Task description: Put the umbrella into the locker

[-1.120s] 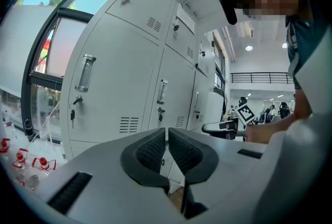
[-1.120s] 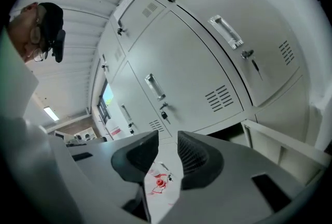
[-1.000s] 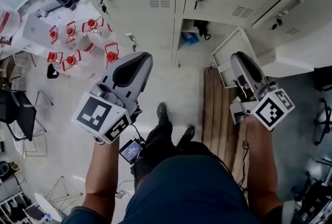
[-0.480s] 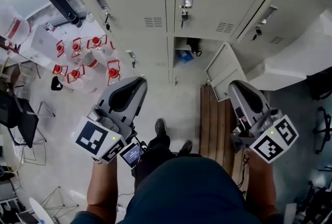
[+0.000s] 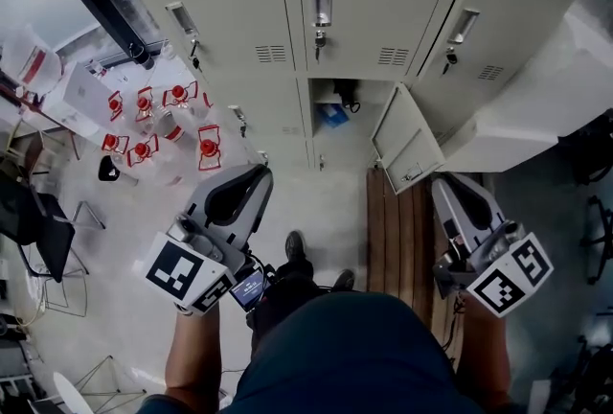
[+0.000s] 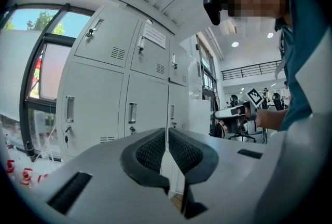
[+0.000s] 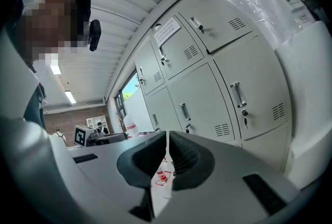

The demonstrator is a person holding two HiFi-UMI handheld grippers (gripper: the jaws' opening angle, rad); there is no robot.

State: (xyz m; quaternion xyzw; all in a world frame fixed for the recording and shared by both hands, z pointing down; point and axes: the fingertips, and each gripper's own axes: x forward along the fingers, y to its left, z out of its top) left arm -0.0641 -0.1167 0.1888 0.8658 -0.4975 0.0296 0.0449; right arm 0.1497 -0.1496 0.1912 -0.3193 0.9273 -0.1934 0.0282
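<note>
The bottom middle locker (image 5: 337, 88) stands open, its door (image 5: 407, 149) swung out to the right. Inside lie a blue thing (image 5: 332, 114) and a black strap (image 5: 351, 103); I cannot tell whether this is the umbrella. My left gripper (image 5: 257, 171) is held level over the floor, left of the locker, shut and empty. In the left gripper view its pads (image 6: 155, 149) meet, with closed locker doors (image 6: 93, 109) beyond. My right gripper (image 5: 442, 180) hovers over the bench, below the door, shut with nothing in it. Its own view shows the pads (image 7: 179, 155) touching.
A wooden slatted bench (image 5: 391, 220) runs along the floor at right. Several red-capped containers (image 5: 158, 125) stand on the floor at left, with a black chair (image 5: 34, 220) further left. A large white wrapped bulk (image 5: 536, 115) sits right of the lockers. The person's shoes (image 5: 295, 245) are between the grippers.
Both grippers have drawn back from the open locker toward the person's body. The lockers have slid down in the head view, so that more of the upper doors shows.
</note>
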